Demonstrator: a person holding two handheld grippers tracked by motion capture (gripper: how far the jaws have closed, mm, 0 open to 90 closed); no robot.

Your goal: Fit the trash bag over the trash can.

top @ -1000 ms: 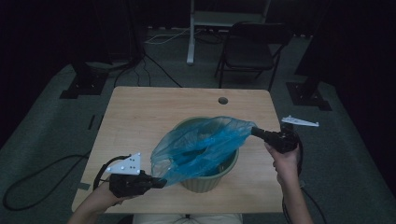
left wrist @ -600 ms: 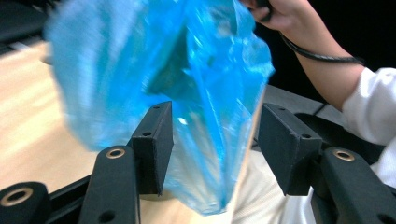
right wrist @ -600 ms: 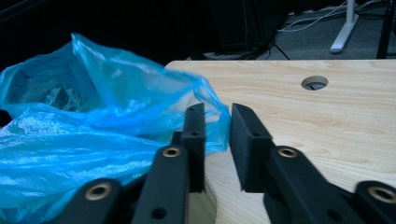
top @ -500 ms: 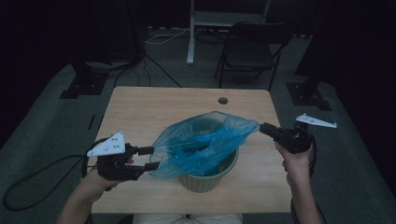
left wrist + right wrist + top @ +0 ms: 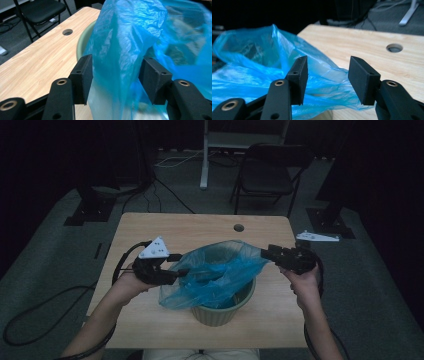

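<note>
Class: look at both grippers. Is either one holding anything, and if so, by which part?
Nothing is held. Both the left gripper and the right gripper have just been opening; the blue bag lies loosely between the open jaws, over the green bin.

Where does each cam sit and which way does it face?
High view: above the person's side, looking forward and down on the table; forearms, left gripper, right gripper.
Left gripper view: on that gripper, facing the blue bag between its open jaws, green bin behind.
Right gripper view: looks across the table past open jaws at the bag's edge.
All share bag, table and cable hole.
</note>
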